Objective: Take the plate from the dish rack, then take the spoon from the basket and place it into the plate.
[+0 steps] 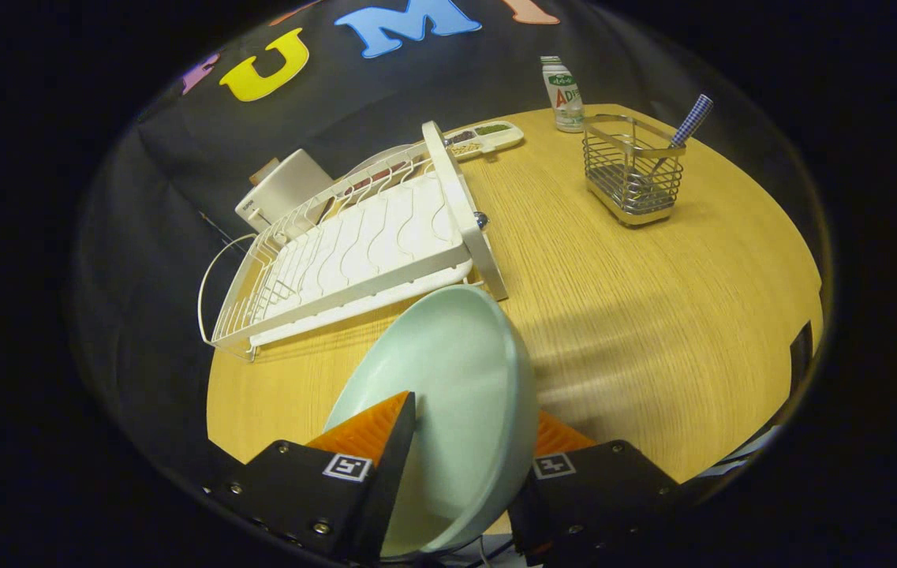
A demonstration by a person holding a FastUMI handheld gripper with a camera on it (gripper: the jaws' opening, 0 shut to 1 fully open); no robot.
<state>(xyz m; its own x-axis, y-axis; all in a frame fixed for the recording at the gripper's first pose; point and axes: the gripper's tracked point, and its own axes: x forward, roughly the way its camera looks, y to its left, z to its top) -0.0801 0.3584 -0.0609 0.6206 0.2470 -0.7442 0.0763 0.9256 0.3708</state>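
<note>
The gripper (460,442) clamps both fingers on the pale green round ceramic plate (456,379), which we see tilted above the wooden table (637,300), just ahead of the white wire dish rack (353,244). The checked-handled spoon (685,126) stands in the wire metal basket (633,170) beyond.

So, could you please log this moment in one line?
gripper: shut on plate | rack: empty | spoon: in basket

Spoon (673,146) bowl behind basket (633,170) wires
</note>
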